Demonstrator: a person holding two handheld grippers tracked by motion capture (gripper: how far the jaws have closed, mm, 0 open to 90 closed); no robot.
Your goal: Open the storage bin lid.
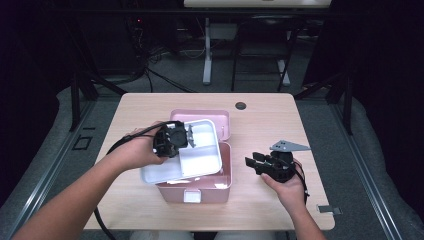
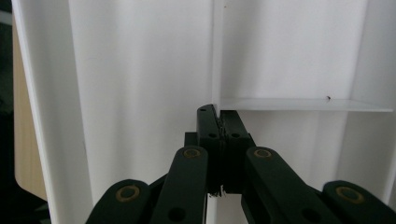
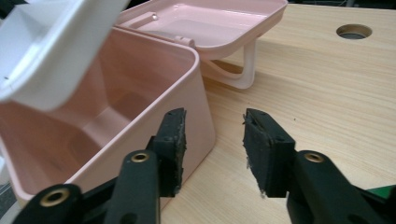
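Tray [image 1: 200, 160] held over the box [image 1: 210, 187]
Left gripper [image 2: 218, 122] pinches its thin divider; likely light, stiff, slick. Right gripper [image 3: 212, 140] gapes empty beside the box.

My left hand-held gripper [image 1: 189, 135] holds the white tray [image 1: 200, 160] tilted over the pink box [image 1: 200, 187], blocking most of the opening from above. Its lid [image 1: 220, 120] lies open behind. Bare counter [image 1: 260, 200] by my right hand-held gripper [image 1: 250, 162], w/ jaws apart, & at the front right.
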